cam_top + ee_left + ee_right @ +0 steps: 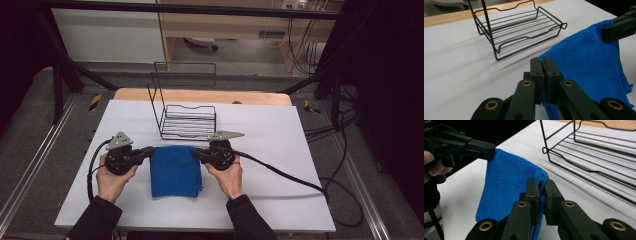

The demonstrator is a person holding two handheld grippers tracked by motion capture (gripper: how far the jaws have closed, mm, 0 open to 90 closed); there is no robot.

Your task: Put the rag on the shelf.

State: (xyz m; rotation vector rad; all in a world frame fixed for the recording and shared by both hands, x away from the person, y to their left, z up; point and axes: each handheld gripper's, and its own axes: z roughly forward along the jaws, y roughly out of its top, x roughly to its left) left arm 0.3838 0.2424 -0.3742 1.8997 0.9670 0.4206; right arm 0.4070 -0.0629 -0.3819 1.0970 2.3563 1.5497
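A folded blue cloth (175, 170) lies on the white table (275, 135) between my two hands. My left gripper (149, 150) is shut on the cloth's far left corner, and the pinched cloth (584, 60) rises off the table at that corner. My right gripper (196, 152) is shut on the far right corner, where the cloth (509, 182) hangs in a fold. In the left gripper view the right gripper (604, 35) shows at the upper right; in the right gripper view the left gripper (490, 151) shows at the upper left.
A black wire basket (187, 121) with a tall wire back stands just behind the cloth, also seen as the basket (519, 32) and the basket (594, 157). Black cables (280, 172) trail from both grippers. The table's wooden far edge (200, 95) lies beyond.
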